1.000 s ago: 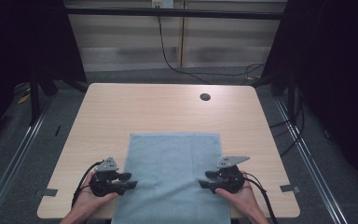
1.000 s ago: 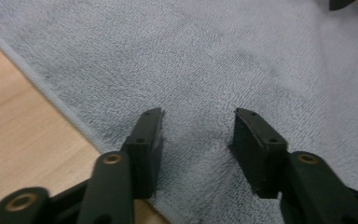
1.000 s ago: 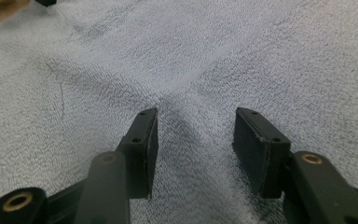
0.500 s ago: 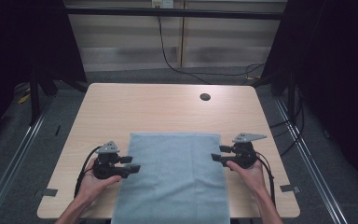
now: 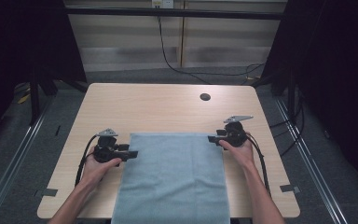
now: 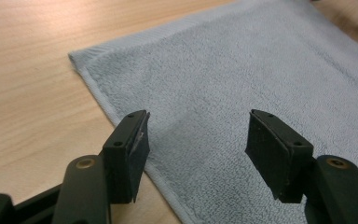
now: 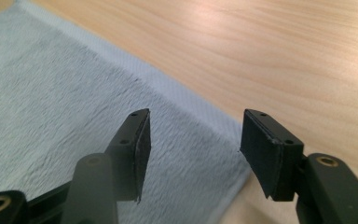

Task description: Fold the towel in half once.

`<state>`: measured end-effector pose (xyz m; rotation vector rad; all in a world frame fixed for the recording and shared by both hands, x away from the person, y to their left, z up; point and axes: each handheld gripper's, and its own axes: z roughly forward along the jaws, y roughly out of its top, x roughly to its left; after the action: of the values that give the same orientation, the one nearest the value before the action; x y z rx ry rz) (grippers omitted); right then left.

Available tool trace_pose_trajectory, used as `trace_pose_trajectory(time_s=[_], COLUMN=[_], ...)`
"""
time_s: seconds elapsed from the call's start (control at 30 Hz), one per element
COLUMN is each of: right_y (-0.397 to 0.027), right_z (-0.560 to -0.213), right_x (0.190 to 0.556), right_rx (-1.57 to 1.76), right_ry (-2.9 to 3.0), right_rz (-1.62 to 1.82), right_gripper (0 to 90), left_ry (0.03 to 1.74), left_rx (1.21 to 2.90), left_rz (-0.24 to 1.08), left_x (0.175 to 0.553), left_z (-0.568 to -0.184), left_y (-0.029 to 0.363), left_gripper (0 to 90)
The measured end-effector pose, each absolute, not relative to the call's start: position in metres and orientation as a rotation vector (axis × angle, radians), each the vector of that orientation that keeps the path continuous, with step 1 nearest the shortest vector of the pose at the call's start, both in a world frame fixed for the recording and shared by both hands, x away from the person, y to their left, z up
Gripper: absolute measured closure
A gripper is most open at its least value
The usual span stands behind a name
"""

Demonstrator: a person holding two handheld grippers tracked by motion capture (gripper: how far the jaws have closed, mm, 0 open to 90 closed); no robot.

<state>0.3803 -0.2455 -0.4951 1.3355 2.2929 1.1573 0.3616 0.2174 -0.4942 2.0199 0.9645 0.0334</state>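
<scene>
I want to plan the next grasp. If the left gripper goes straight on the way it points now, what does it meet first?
Most likely the blue towel: the left gripper has open fingers aimed across its near edge. Its height above the cloth is unclear.

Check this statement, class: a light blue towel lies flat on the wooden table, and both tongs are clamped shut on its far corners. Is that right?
Not quite. The towel does lie flat on the table, but the left tongs and right tongs stand open at its far corners, gripping nothing. Both gripper views show the pads apart above the cloth.
</scene>
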Motion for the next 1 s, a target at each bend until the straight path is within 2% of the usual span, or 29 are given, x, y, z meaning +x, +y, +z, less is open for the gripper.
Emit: trace_pose_trajectory(time_s=[0.17,0.23,0.33,0.4,0.43,0.5,0.57,0.6,0.63,0.67,0.8,0.87,1.0], right_y=[-0.248,-0.250,-0.246,-0.241,-0.239,-0.235,-0.234,-0.234,-0.233,-0.233,-0.237,-0.236,-0.237], right_z=[-0.500,-0.504,-0.508,-0.507,-0.506,-0.506,-0.506,-0.506,-0.506,-0.507,-0.509,-0.509,-0.510], right_x=[0.387,0.387,0.386,0.384,0.383,0.382,0.381,0.381,0.380,0.379,0.378,0.378,0.377], right_rx=[1.351,1.369,1.340,1.298,1.283,1.270,1.273,1.278,1.285,1.284,1.314,1.303,1.301], right_ry=[2.269,2.264,2.276,2.297,2.305,2.327,2.337,2.337,2.333,2.325,2.308,2.306,2.304], right_rz=[1.095,1.102,1.054,1.017,1.007,1.029,1.052,1.055,1.056,1.071,1.112,1.110,1.116], right_gripper=[41.6,40.9,41.8,48.9,59.4,72.5,79.6,82.2,82.6,82.8,83.1,83.0,82.9], left_ry=[0.968,0.964,0.977,0.988,0.990,0.989,1.010,1.015,0.993,0.998,1.008,1.026,0.965], left_rx=[1.999,2.057,2.021,2.045,2.041,2.047,2.049,2.047,2.054,2.073,2.124,2.099,2.139], left_rz=[0.053,0.089,0.098,0.120,0.128,0.136,0.139,0.131,0.116,0.155,0.209,0.171,0.224], left_x=[0.363,0.368,0.375,0.382,0.387,0.394,0.404,0.407,0.410,0.411,0.421,0.425,0.420], left_z=[-0.491,-0.488,-0.486,-0.486,-0.486,-0.486,-0.489,-0.490,-0.491,-0.492,-0.498,-0.501,-0.503], left_y=[0.221,0.221,0.225,0.226,0.226,0.225,0.224,0.223,0.220,0.217,0.211,0.212,0.202], left_gripper=[39.5,37.6,38.9,36.9,38.2,38.0,40.4,38.6,39.0,40.7,38.9,40.3,42.7])
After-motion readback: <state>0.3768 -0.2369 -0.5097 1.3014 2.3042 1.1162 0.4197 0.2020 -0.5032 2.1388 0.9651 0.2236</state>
